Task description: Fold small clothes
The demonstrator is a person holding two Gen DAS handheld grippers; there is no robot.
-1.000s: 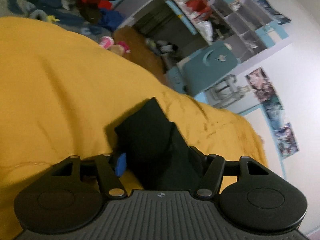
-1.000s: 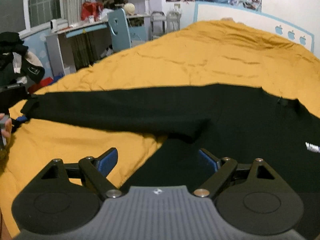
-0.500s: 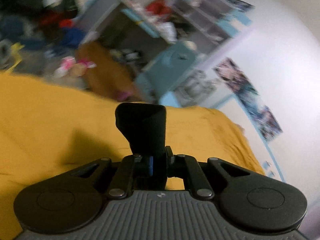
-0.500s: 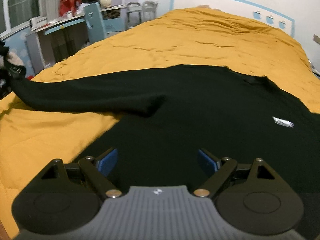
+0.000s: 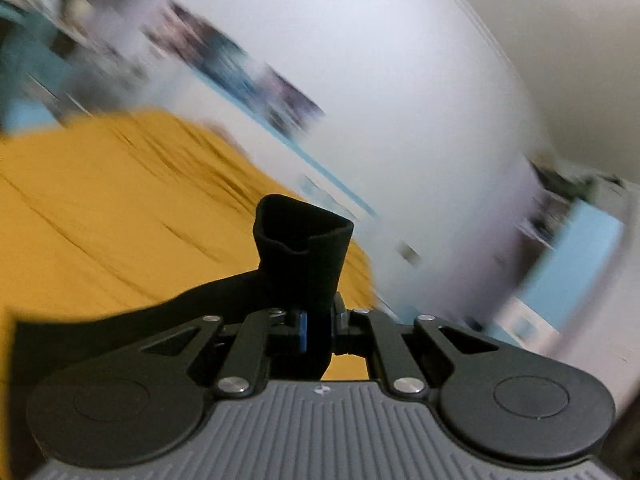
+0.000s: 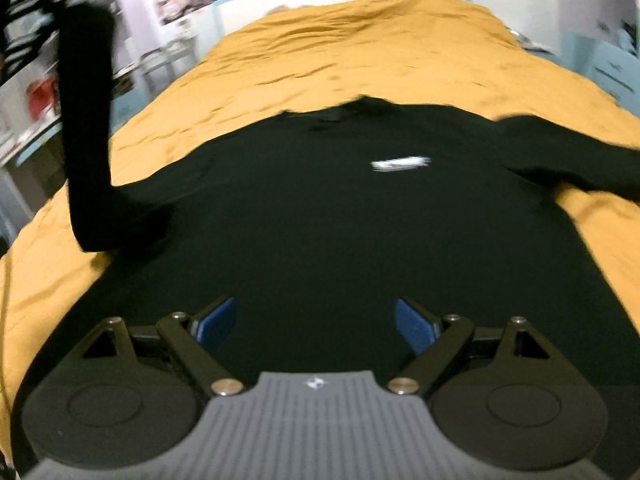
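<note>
I see left gripper (image 5: 316,330) clamped on the black sleeve cuff (image 5: 306,248), sleeve lifted at left, black sweater (image 6: 340,220) flat on the yellow bedspread (image 6: 360,48), my right gripper (image 6: 314,322) gaping above its hem, holding nothing

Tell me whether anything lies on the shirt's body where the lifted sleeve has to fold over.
Nothing visible does. The left tongs hold the sleeve up beside the shirt's body, which lies bare apart from its small white logo. The right tongs hover open.
</note>
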